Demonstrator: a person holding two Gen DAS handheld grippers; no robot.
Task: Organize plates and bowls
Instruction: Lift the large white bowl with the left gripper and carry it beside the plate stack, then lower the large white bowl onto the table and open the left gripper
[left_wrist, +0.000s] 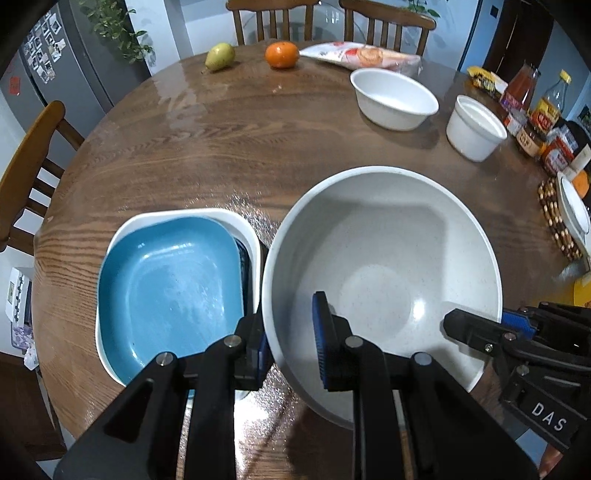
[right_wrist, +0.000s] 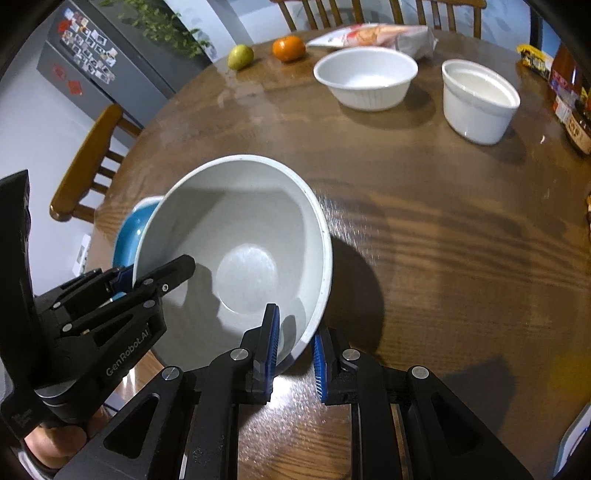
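Observation:
A large speckled grey bowl is held tilted above the round wooden table. My left gripper is shut on its left rim. My right gripper straddles the bowl's near right rim, pads close to it on both sides. To the bowl's left a blue square plate lies on top of a white square plate. Two white bowls stand farther back: a wide one and a taller ramekin.
A pear, an orange and a snack bag lie at the far edge. Sauce bottles and jars crowd the right edge beside a beaded trivet. Wooden chairs surround the table.

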